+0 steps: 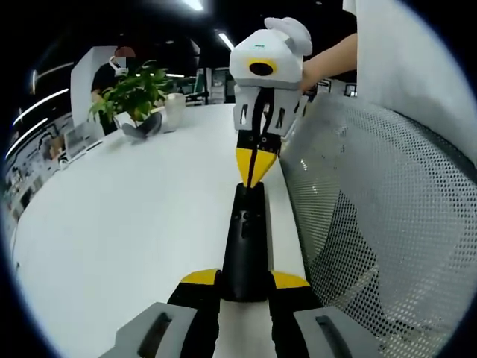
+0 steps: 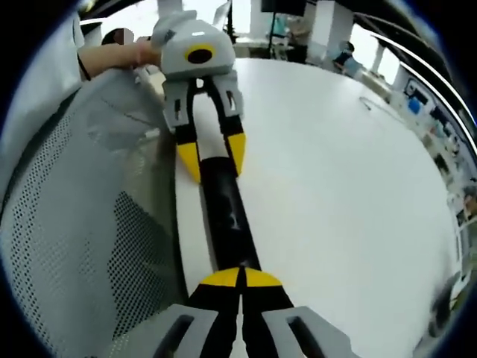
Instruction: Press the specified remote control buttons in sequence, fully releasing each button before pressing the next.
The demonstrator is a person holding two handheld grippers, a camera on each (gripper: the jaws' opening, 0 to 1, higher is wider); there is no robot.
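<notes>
White counter (image 1: 127, 224) in an open office, mesh chair back (image 1: 387, 224) alongside; black remote (image 1: 246, 250) lies on the counter near its edge, long axis running 6 to 12 o'clock in both views; left hand-held gripper (image 1: 246, 280) grasps its near end, yellow tips either side; right hand-held gripper (image 2: 240, 277) clenched, tips together, touching the remote's opposite end (image 2: 227, 212), so right looks the presser.
</notes>
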